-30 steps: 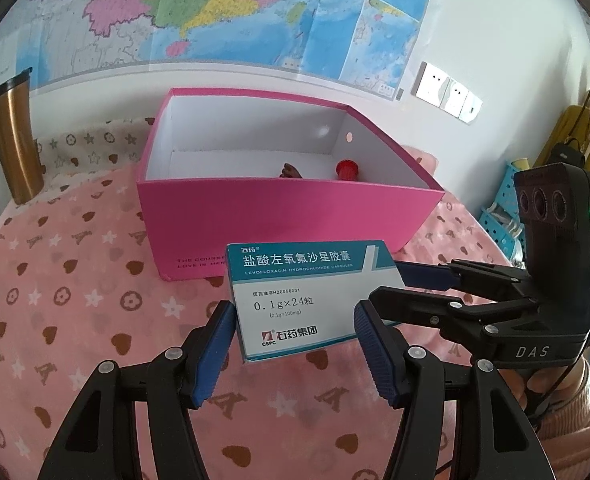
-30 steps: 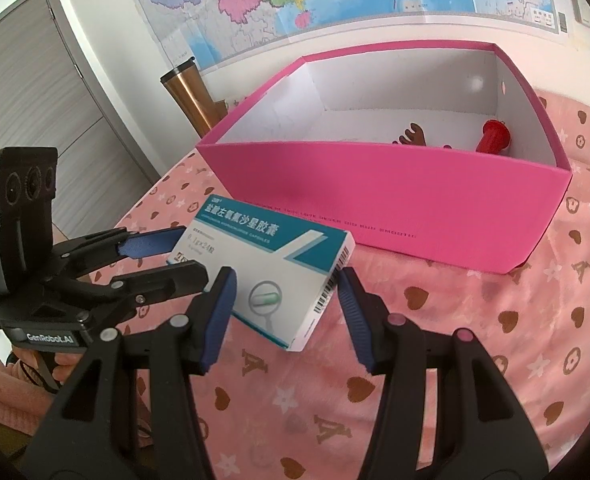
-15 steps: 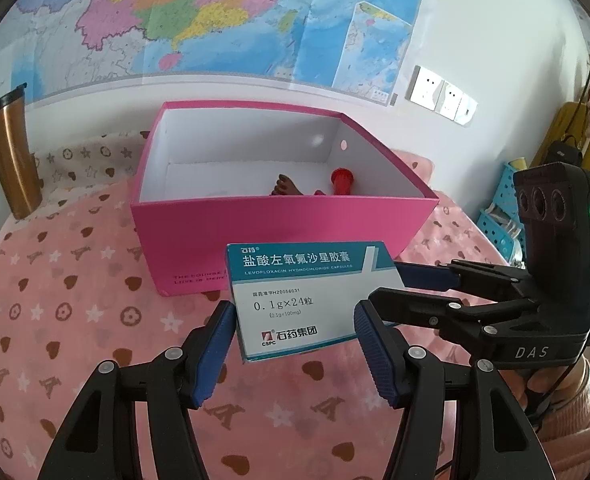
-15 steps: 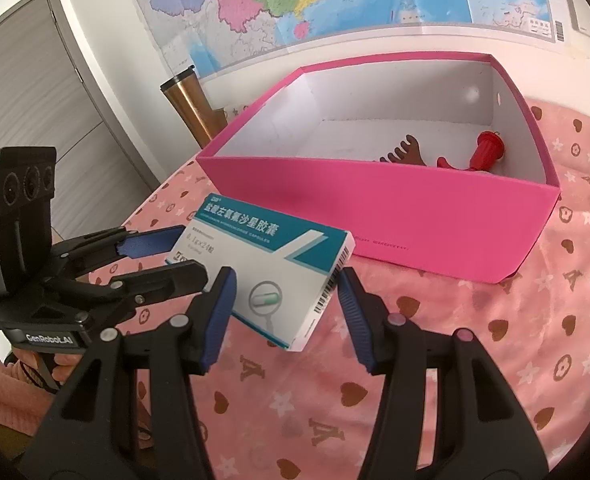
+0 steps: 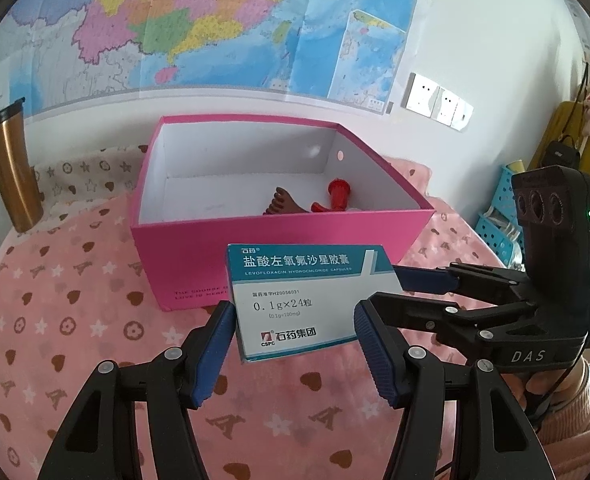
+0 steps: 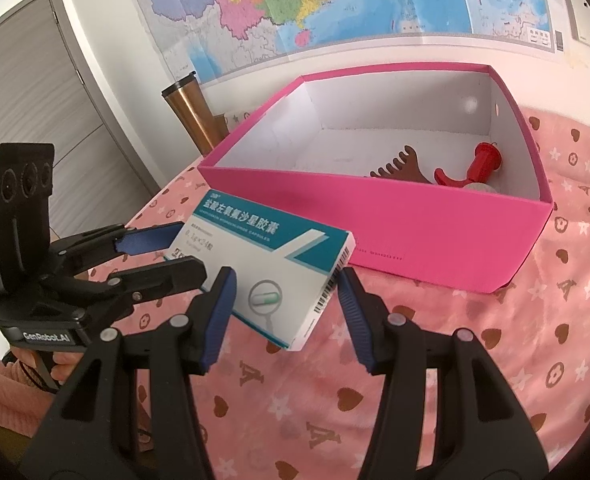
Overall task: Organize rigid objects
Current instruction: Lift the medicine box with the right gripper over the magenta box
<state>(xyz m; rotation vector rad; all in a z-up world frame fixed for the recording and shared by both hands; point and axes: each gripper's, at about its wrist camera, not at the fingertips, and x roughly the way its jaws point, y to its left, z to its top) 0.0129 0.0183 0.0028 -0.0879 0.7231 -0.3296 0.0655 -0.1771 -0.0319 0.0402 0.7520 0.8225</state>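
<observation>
Both the left tongs (image 5: 291, 344) and the right tongs (image 6: 285, 304) pinch the medicine box (image 5: 299, 300), held above the pink surface (image 5: 55, 320) just before the open pink box (image 5: 287, 248), with red and brown toys (image 5: 291, 204) inside.

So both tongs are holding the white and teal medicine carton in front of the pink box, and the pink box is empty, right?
Not quite. Both tongs, left and right, do hold the white and teal medicine carton in front of the pink cardboard box, but the box is not empty: the left wrist view shows a brown foot-shaped piece and a red plastic piece inside.
</observation>
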